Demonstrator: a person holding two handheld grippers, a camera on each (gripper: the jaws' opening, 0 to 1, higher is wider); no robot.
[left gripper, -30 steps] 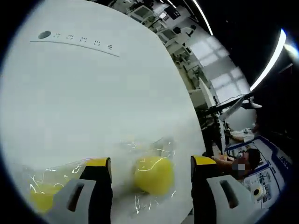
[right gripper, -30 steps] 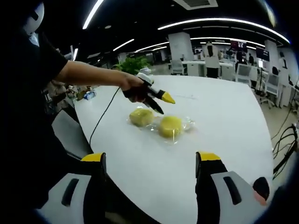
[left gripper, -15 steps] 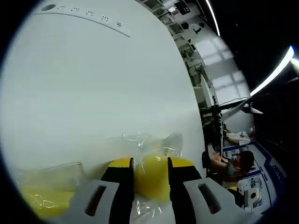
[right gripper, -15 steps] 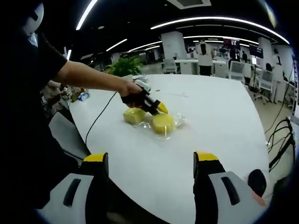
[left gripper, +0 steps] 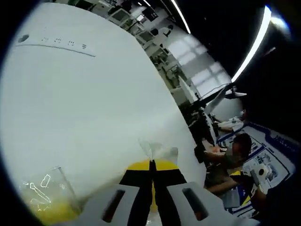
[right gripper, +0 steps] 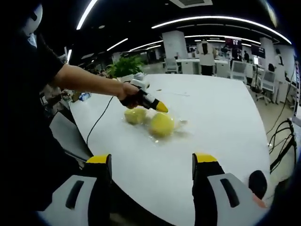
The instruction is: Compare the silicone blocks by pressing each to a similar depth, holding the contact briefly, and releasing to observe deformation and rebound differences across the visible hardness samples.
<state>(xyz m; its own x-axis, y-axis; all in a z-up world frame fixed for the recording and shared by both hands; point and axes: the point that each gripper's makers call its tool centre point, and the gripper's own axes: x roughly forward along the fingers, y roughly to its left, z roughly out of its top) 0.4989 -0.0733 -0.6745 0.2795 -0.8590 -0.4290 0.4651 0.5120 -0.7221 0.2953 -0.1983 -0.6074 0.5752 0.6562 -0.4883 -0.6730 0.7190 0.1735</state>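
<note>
The left gripper (right gripper: 159,107), jaws pressed together, hovered just above two yellow blocks (right gripper: 161,124) lying in clear wrap on a white table (right gripper: 221,122). The right gripper (right gripper: 151,162) stood wide apart, well back from them.

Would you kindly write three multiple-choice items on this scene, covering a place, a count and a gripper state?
1. Where do the yellow silicone blocks lie?
A. on the white table
B. on a chair
C. on the floor

2. How many yellow blocks show in the right gripper view?
A. one
B. two
C. four

3. How do the left gripper's jaws stand?
A. wide apart
B. closed together
C. holding a cable

Answers:
1 A, they sit on the tabletop in clear wrapping.
2 B, two lie side by side.
3 B, the yellow tips meet in the left gripper view.
</note>
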